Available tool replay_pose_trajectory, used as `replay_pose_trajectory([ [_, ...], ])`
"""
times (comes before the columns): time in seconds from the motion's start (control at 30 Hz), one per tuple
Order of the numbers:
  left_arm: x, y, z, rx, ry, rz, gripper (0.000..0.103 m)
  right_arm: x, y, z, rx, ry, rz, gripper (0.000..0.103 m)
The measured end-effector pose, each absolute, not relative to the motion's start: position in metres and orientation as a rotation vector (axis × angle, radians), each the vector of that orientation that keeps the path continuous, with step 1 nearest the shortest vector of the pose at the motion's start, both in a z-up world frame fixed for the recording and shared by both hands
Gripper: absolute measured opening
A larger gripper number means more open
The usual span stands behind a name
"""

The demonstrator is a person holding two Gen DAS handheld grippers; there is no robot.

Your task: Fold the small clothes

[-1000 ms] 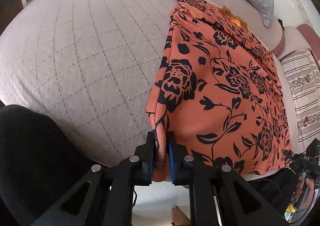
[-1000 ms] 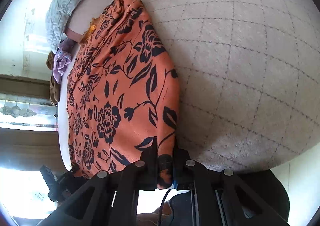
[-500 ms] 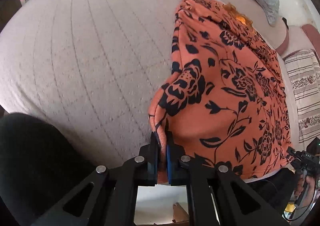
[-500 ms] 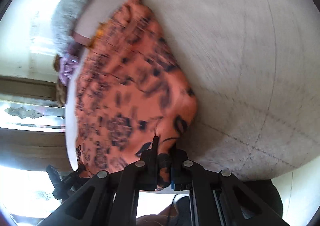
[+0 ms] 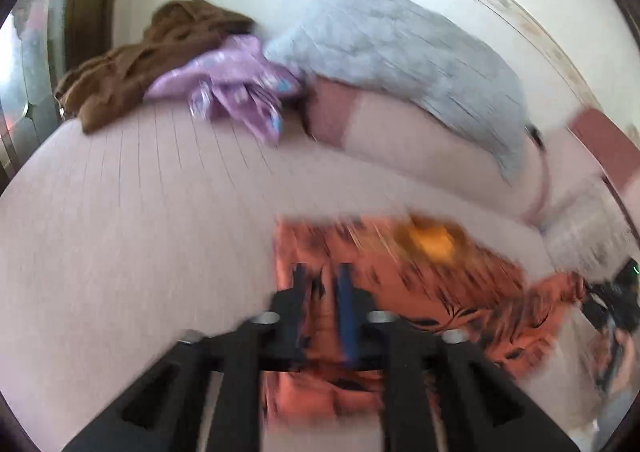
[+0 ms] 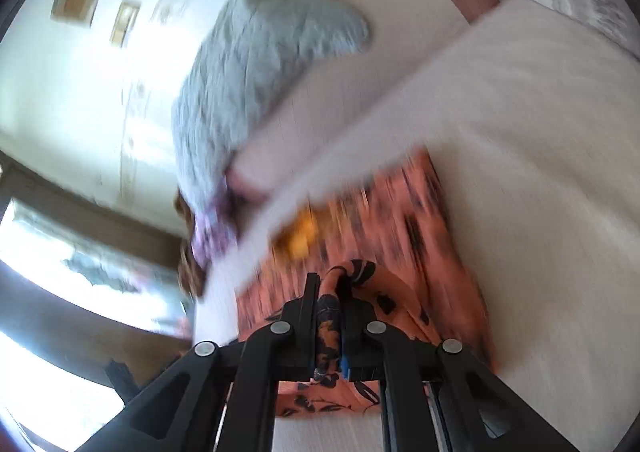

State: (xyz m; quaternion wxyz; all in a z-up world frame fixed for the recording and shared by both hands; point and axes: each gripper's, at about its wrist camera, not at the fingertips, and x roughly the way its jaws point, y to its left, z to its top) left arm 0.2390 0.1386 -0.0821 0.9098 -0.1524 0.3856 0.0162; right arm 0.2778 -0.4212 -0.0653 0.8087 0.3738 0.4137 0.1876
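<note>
Orange floral garment (image 5: 460, 284) on bed, right tongs (image 6: 329, 292) pinching it, left tongs (image 5: 322, 284) opening, purple cloth (image 5: 240, 88) beyond.

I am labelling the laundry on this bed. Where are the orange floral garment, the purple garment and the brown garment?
orange floral garment (image 6: 404, 252): right wrist view, on its flat printed part on the bed.
purple garment (image 5: 236, 86): left wrist view, on its crumpled middle.
brown garment (image 5: 152, 52): left wrist view, on its heaped middle.
</note>
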Motion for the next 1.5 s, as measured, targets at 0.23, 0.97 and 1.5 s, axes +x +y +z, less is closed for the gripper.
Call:
replay_pose_trajectory([
  [0.23, 0.255, 0.185, -0.156, -0.404, 0.922, 0.118, 0.09, 0.314, -0.4, -0.136, 0.716, 0.957, 0.231, 0.065],
  [0.97, 0.216, 0.102, -0.105, -0.155, 0.994, -0.037, 0.017, 0.269, -0.343, -0.111, 0.468, 1.121, 0.268, 0.022],
  [1.5, 0.055, 0.181, -0.148, -0.305, 1.064, 0.021, 0.05, 0.03, -0.42, -0.162, 0.679, 1.205, 0.21, 0.064],
])
